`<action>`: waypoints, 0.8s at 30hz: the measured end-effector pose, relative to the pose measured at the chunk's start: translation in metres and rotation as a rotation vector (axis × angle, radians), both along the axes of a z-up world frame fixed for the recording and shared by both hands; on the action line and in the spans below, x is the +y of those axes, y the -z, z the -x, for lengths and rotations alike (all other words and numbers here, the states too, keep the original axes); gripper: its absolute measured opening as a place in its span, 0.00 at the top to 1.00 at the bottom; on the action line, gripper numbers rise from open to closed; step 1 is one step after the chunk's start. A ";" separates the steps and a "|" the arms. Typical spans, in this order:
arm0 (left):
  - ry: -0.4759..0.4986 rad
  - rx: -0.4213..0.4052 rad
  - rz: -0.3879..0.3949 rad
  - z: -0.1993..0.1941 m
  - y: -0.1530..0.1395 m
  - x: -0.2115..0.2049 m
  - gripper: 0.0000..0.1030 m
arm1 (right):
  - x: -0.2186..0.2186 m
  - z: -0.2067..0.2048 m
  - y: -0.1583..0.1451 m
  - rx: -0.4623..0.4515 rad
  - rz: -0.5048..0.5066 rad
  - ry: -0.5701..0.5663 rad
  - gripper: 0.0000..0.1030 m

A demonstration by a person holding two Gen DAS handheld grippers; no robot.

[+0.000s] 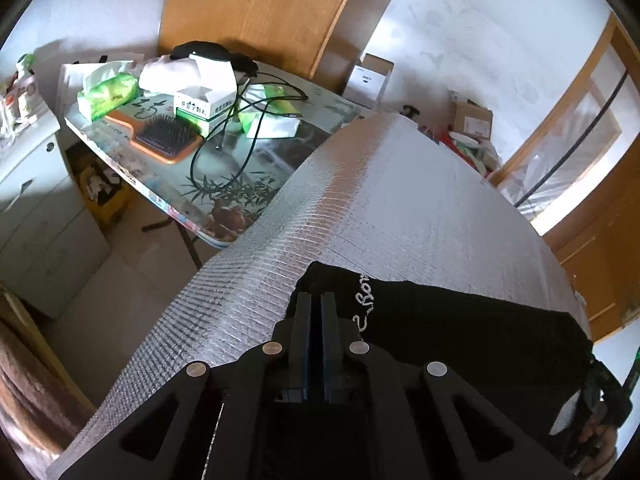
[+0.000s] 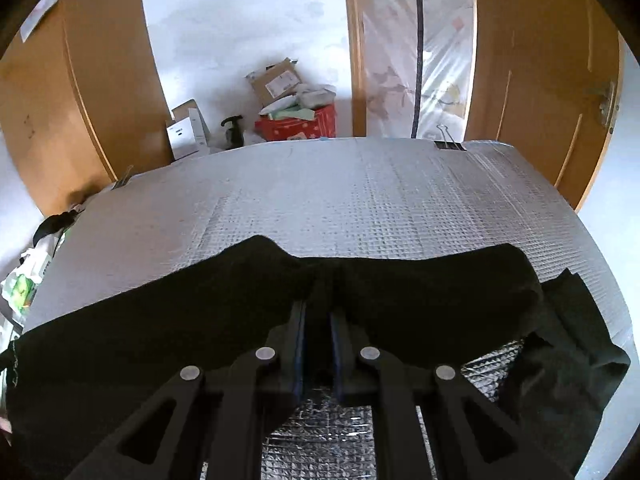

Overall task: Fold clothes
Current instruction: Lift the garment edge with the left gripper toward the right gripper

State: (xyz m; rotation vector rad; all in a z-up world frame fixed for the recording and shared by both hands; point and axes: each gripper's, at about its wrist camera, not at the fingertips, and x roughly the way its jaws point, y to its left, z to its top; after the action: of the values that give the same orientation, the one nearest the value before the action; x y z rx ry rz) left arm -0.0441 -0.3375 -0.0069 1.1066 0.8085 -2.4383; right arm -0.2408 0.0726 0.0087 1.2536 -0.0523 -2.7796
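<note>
A black garment (image 1: 460, 320) with white stitched lettering (image 1: 366, 300) lies over the near part of a silver quilted mat (image 1: 380, 200). My left gripper (image 1: 318, 300) is shut, its fingertips pinching the garment's left corner. In the right wrist view the same black garment (image 2: 160, 320) stretches across the frame as a raised band above the mat (image 2: 360, 200). My right gripper (image 2: 318, 312) is shut on its upper edge, with dark cloth filling the narrow gap between the pads. The garment's right end (image 2: 568, 340) hangs in folds. A hand (image 1: 600, 444) shows at the left wrist view's lower right edge.
Left of the mat stands a patterned side table (image 1: 256, 160) with a hairbrush (image 1: 164, 136), tissue packs, small boxes and cables. A white cabinet (image 1: 32, 200) is further left. Binder clips (image 2: 448, 142) grip the mat's far edge. Cardboard and a red box (image 2: 300, 124) sit by the wall between wooden doors.
</note>
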 end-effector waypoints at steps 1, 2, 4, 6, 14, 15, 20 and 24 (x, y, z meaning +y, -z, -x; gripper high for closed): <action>0.000 -0.001 -0.005 0.000 0.000 0.000 0.95 | 0.001 0.000 0.000 0.000 -0.006 0.004 0.89; -0.001 -0.001 -0.006 0.000 0.001 0.000 0.95 | 0.002 -0.001 -0.001 0.000 -0.009 0.009 0.89; -0.002 0.000 -0.007 0.000 0.002 0.000 0.95 | -0.002 -0.003 -0.001 0.001 -0.033 0.007 0.89; 0.006 0.003 -0.011 -0.002 0.000 0.001 0.95 | -0.006 0.000 0.002 -0.023 -0.070 -0.014 0.89; 0.037 0.046 0.014 -0.028 -0.028 0.000 0.85 | 0.000 -0.041 -0.027 0.025 -0.014 -0.117 0.83; 0.039 0.052 0.020 -0.034 -0.033 0.000 0.80 | 0.004 -0.047 -0.030 0.027 -0.007 -0.129 0.79; 0.078 0.093 0.033 -0.069 -0.049 0.017 0.79 | 0.031 -0.083 -0.043 0.044 0.056 -0.129 0.75; 0.178 0.114 0.021 -0.090 -0.053 0.048 0.79 | 0.065 -0.113 -0.046 0.085 0.063 -0.062 0.75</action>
State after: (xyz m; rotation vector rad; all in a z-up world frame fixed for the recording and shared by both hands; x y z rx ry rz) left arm 0.0454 -0.2894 0.0462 1.0825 0.7441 -2.6717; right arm -0.1274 0.1379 0.0549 1.1023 -0.0933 -2.7521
